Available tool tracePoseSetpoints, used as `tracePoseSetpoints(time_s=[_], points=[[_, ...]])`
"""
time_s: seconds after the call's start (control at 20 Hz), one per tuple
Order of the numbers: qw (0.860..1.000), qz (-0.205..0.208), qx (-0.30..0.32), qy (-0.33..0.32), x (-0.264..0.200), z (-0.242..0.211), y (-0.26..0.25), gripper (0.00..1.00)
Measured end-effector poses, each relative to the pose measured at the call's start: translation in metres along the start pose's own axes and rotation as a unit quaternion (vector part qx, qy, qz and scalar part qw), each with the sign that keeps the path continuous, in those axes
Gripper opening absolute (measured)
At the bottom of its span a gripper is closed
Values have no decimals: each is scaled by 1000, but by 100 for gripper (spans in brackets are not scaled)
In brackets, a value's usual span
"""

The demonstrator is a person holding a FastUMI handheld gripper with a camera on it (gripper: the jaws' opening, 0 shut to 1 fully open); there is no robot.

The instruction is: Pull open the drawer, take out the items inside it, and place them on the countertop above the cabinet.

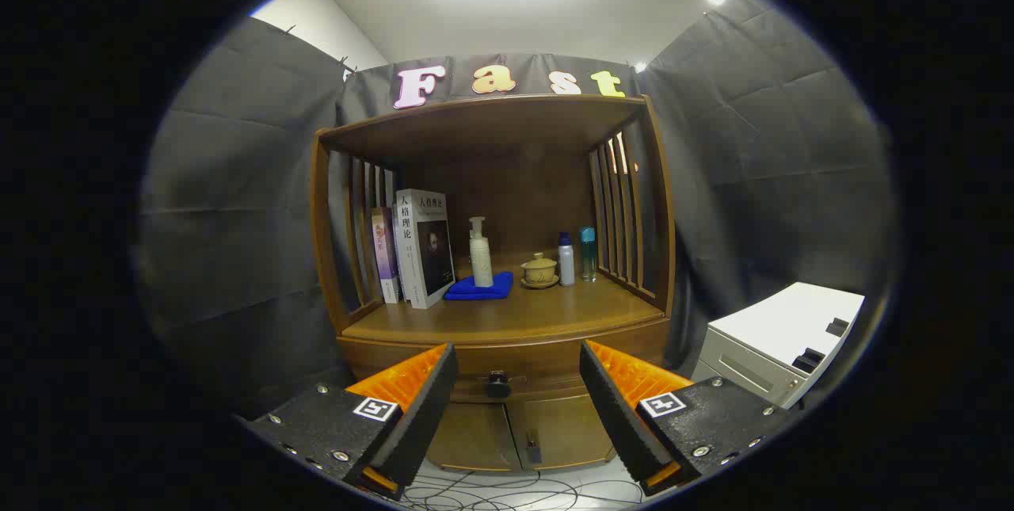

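A brown wooden cabinet (507,329) stands straight ahead against the booth wall. Its drawer (547,372) sits closed under the countertop (507,313), with a dark round knob (497,384) in the middle. My gripper (517,368) is open, held a short way in front of the cabinet. The knob shows in the gap between the two fingers, still beyond them, nothing touching it. The drawer's inside is hidden.
On the countertop stand several books (416,245), a white pump bottle (480,253) on a blue cloth (479,287), a lidded tea cup (539,270), a white bottle (566,259) and a teal bottle (587,253). Two cabinet doors (515,436) sit below. A white unit (780,337) stands right. Cables (507,491) lie on the floor.
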State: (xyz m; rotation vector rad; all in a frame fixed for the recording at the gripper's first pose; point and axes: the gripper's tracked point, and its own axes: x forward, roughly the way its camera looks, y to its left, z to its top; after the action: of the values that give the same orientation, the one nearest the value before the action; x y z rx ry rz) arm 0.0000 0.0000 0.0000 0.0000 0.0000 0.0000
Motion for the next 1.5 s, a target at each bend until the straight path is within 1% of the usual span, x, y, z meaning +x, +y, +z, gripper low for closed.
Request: tracePoseSetpoints(time_s=[0.4, 0.85, 1.25, 1.5], points=[[1000, 2, -10, -11, 4, 12, 3, 95], [1000, 1, -5, -12, 21, 10, 5, 95], [1000, 19, 7, 20, 73, -13, 18, 95], [998, 32, -3, 51, 111, -41, 26, 95]])
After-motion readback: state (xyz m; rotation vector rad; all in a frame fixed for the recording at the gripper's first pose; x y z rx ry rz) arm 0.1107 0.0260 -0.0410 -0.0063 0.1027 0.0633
